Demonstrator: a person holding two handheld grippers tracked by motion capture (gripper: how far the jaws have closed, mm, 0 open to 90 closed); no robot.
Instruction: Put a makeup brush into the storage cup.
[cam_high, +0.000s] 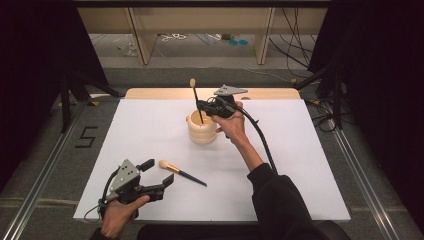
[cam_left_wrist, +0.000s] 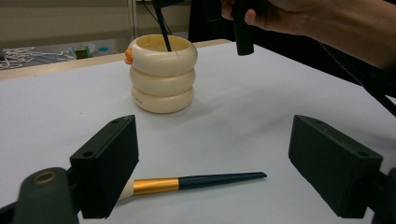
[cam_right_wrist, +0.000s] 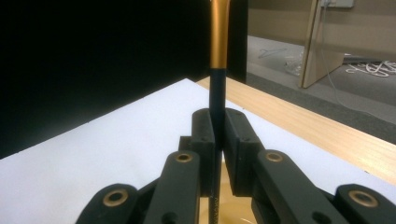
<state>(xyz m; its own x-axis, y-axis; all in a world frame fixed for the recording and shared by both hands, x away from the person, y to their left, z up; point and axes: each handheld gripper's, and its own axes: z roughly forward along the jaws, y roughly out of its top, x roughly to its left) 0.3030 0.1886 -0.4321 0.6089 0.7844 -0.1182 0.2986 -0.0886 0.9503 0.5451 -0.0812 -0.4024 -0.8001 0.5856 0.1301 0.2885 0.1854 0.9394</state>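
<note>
Fingers of right gripper (cam_right_wrist: 218, 135) clamp upright brush (cam_right_wrist: 217, 56), handle tip inside cream holder (cam_left_wrist: 162, 74); left gripper (cam_left_wrist: 215, 168) open over second brush (cam_left_wrist: 196, 182) on table (cam_high: 300, 165); floor marking "5" (cam_high: 86, 136).

The right gripper (cam_right_wrist: 218, 135) has its two black jaws pressed together on the dark handle of a brush (cam_right_wrist: 218, 70), which stands upright between them. Above the jaws the handle turns gold. Below the jaws lies a cream holder (cam_right_wrist: 233, 212), over the white table (cam_right_wrist: 116, 149).
</note>
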